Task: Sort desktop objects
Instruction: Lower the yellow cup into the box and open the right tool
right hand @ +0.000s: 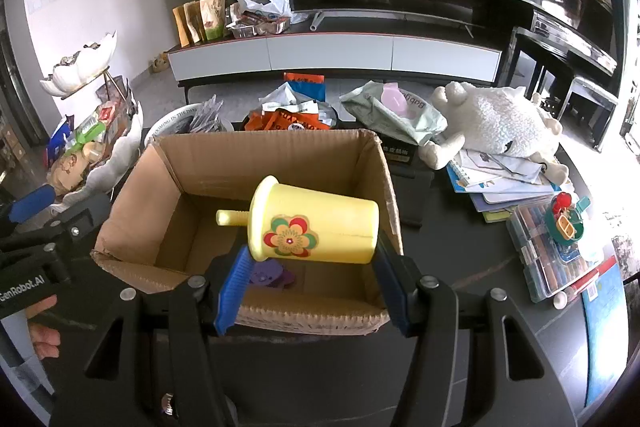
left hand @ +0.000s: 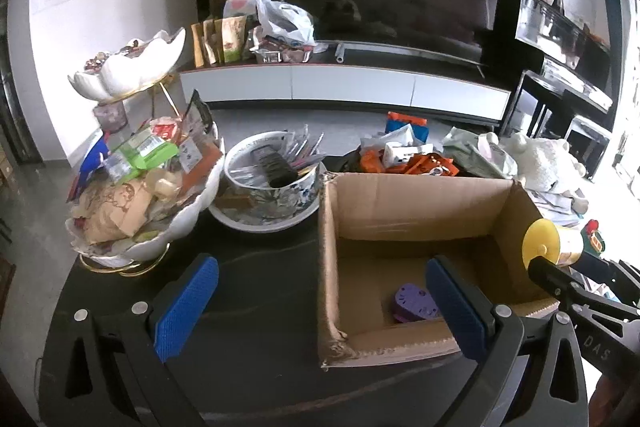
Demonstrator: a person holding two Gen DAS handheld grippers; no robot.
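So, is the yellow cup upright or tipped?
Tipped: the yellow cup lies sideways in the right gripper, lid pointing left, above the cardboard box.

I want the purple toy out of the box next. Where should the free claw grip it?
Come straight down from above with the open left claw: the purple toy lies flat on the cardboard box floor, walled in. Pinch across its outer edges; its exact thickness is unclear.

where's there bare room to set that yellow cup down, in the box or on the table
Most of the cardboard box floor is bare beyond the purple piece. Dark tabletop is free between the box and the snack stand. Right of the box, books and the crayon case crowd it.
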